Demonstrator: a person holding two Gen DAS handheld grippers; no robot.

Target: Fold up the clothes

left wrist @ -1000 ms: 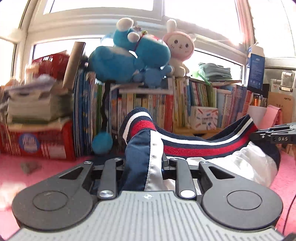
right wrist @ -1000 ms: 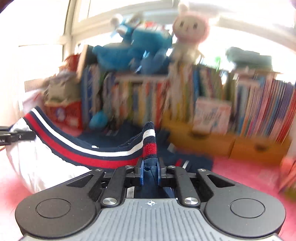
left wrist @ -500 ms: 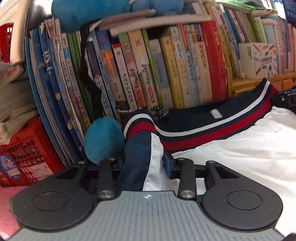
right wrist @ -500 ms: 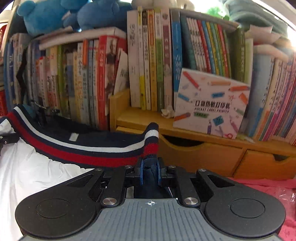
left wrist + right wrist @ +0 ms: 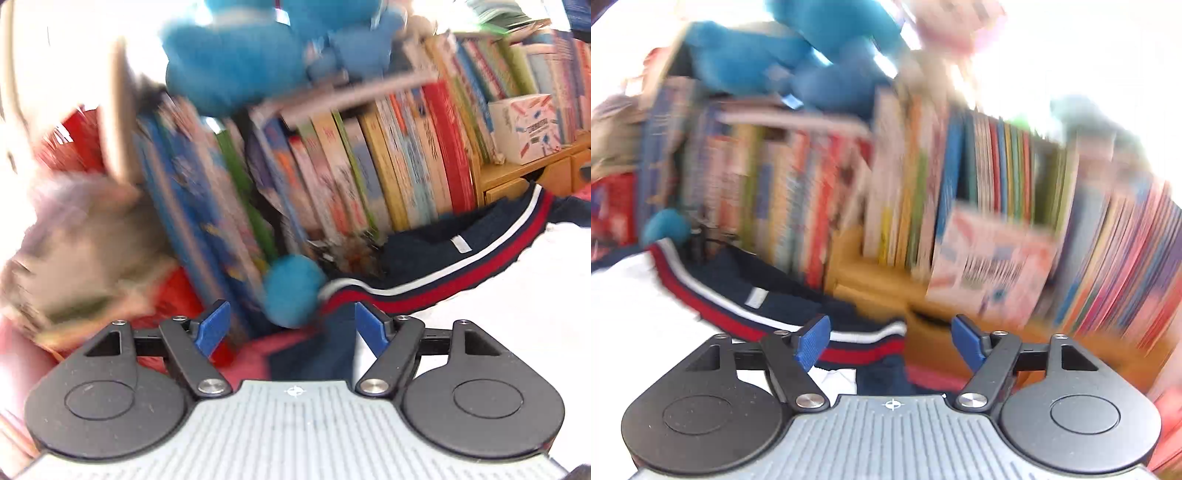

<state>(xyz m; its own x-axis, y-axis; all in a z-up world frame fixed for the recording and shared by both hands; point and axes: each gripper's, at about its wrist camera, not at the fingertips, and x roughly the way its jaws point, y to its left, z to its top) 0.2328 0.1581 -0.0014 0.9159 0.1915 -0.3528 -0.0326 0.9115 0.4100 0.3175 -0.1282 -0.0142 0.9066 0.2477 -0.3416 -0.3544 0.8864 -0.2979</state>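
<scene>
Against the foot of the bookshelf [image 5: 388, 155] the garment's striped hem [image 5: 436, 280] runs crosswise, its ends lying loose between the opening, unclamped jaws of the left gripper [image 5: 291, 325] and the right gripper [image 5: 890, 341], both equally near.

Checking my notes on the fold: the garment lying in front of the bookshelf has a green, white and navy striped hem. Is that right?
Not quite. The garment lies in front of the bookshelf, but its hem is red, white and navy striped, not green; both wrist views show the red band.
</scene>
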